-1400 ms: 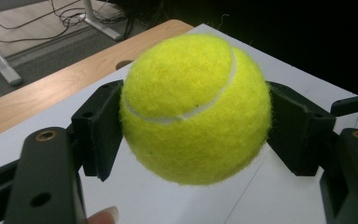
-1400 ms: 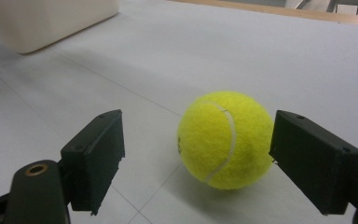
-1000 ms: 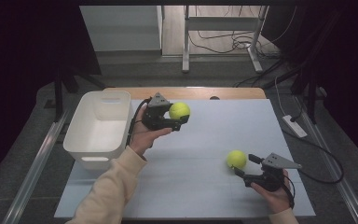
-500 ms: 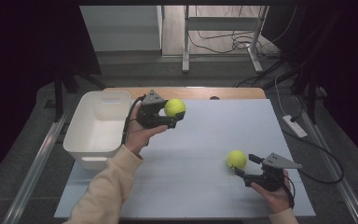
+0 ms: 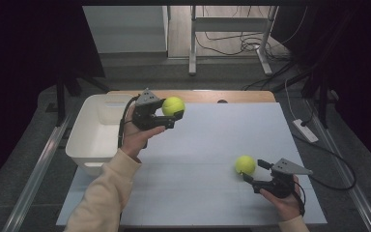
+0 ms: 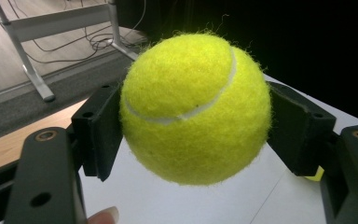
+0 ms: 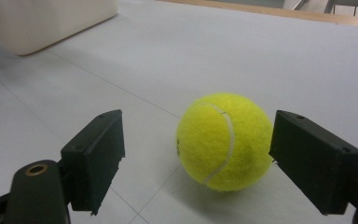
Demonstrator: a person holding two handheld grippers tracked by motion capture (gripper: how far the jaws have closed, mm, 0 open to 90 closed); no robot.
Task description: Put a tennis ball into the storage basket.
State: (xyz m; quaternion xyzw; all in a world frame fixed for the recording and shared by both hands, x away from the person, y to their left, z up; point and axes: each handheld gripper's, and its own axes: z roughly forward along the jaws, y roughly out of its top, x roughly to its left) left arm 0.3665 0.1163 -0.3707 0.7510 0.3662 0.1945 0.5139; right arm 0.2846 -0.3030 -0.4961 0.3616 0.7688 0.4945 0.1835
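Note:
A yellow tennis ball [image 5: 173, 106] hangs above the white mat, and my left gripper [image 5: 170, 114] is shut on it. In the left gripper view the ball [image 6: 193, 107] is pressed between both black pads [image 6: 100, 130]. A second tennis ball [image 5: 245, 165] rests on the mat at the front right. My right gripper [image 5: 254, 171] stands open around that ball. In the right gripper view it [image 7: 223, 140] lies between the jaws, close to the right pad [image 7: 312, 158] and well apart from the left pad.
A white bin [image 5: 92, 145] stands at the left edge of the mat, just left of my left hand; its wall [image 7: 42, 23] is at the far left in the right gripper view. The white mat [image 5: 212, 145] covers a wooden table. Metal table legs and cables lie on the floor beyond.
My left gripper has carried its ball a little to the left and upward, closer to the bin. The right gripper and the ball on the mat have stayed in place.

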